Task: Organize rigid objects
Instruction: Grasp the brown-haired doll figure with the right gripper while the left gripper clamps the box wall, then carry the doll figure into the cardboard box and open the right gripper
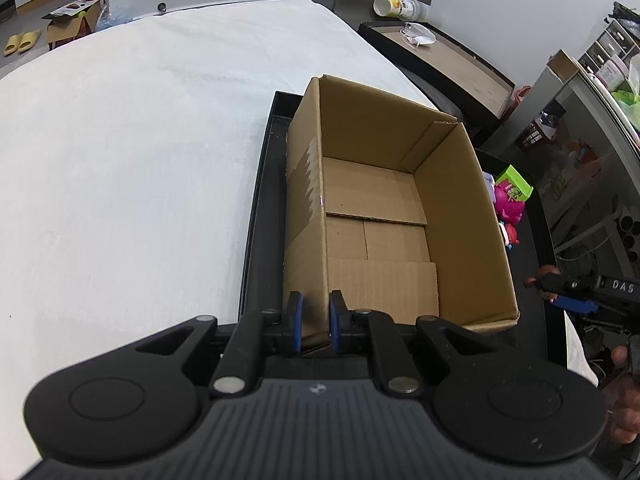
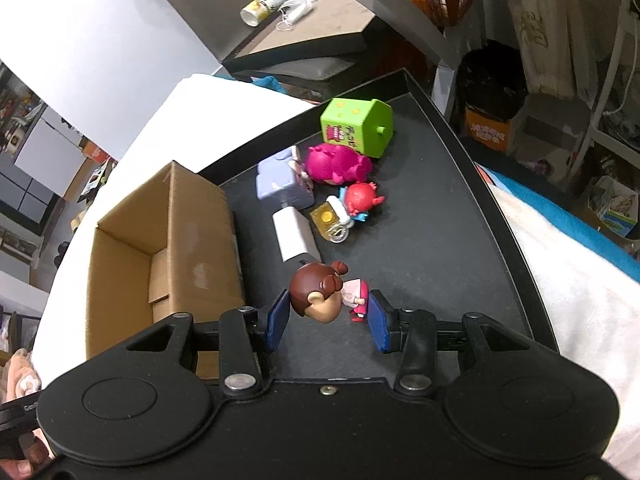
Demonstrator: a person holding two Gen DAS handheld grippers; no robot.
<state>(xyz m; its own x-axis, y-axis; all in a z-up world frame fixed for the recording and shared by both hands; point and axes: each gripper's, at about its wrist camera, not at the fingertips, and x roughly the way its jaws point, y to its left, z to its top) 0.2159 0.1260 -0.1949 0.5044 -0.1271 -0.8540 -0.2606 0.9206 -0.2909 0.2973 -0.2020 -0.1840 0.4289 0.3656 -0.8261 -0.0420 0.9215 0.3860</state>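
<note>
The left gripper [image 1: 316, 320] clamps the box [image 1: 400, 216] wall. The right gripper [image 2: 328, 320], open, straddles a doll [image 2: 320, 296] (lying sideways); close squarely on its head.

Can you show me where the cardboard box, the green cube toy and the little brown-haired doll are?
cardboard box [image 1: 376, 200]: left wrist view, on its bare inside floor.
green cube toy [image 2: 356, 126]: right wrist view, on its front face.
brown-haired doll [image 2: 316, 294]: right wrist view, on its head, between the right tongs' pads.

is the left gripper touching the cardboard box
Touching. In the left wrist view the left gripper has its blue fingers on either side of the near wall of the cardboard box, closed against it with no gap showing.
</note>
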